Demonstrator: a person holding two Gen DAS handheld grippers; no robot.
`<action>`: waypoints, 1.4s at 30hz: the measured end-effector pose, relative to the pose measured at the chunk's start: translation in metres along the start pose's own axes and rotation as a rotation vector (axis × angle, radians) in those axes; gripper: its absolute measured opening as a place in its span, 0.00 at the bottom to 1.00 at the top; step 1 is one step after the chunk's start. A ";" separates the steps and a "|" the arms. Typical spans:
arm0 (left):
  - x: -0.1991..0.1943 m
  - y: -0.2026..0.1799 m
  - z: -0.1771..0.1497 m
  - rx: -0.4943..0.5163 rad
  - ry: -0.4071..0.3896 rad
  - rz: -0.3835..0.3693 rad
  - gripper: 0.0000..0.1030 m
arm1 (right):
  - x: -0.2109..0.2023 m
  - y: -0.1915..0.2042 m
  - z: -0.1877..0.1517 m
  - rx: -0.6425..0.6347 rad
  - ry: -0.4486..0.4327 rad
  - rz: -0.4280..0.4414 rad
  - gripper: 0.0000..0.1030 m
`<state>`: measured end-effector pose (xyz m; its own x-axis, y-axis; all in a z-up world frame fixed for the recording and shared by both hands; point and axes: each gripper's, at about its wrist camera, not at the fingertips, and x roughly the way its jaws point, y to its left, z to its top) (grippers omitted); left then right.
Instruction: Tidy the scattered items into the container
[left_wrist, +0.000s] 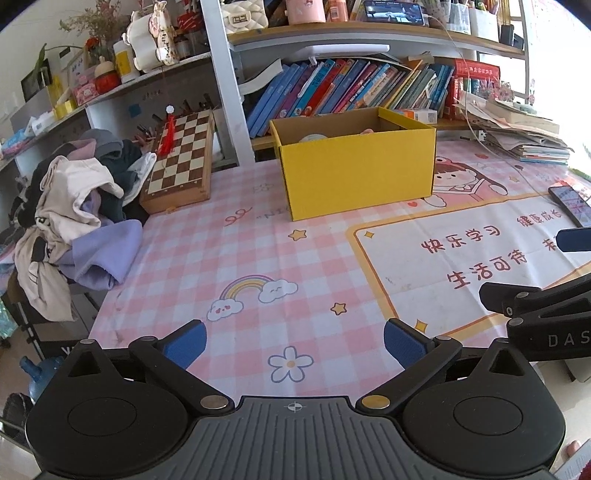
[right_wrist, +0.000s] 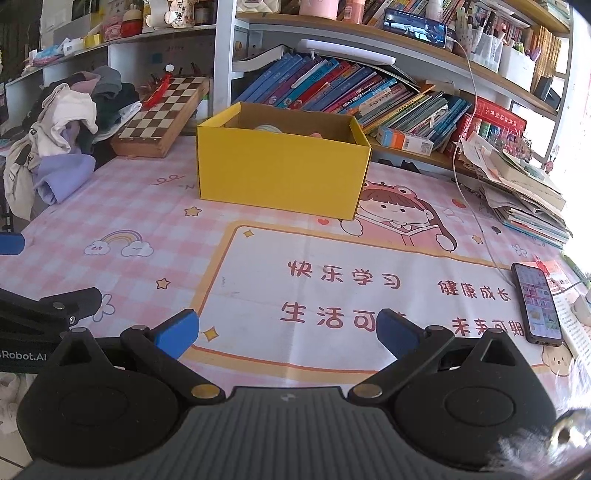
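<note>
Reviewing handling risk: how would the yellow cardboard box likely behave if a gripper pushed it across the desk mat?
The yellow cardboard box looks light: thin walls, little visible inside. It would probably slide on the smooth mat rather than tip, being low and wide. A push on its open top edge might flex the wall.

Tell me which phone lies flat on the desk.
The phone right of the right gripper; the other phone stands propped on the upper shelf.
</note>
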<state>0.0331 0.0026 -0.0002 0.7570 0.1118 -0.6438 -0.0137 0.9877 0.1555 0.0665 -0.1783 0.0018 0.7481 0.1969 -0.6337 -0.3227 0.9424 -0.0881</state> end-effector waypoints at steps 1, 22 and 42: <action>0.000 0.000 0.000 0.001 -0.001 0.002 1.00 | 0.000 0.001 0.000 0.000 -0.001 -0.001 1.00; 0.001 0.000 0.000 -0.005 0.005 -0.007 1.00 | 0.003 0.005 0.002 0.004 0.009 -0.004 1.00; 0.000 -0.004 0.000 0.002 0.007 -0.012 1.00 | 0.002 0.001 -0.001 0.011 0.011 -0.007 1.00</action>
<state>0.0331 -0.0009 -0.0004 0.7526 0.1009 -0.6507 -0.0034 0.9888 0.1495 0.0671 -0.1770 -0.0001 0.7439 0.1878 -0.6414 -0.3111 0.9467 -0.0836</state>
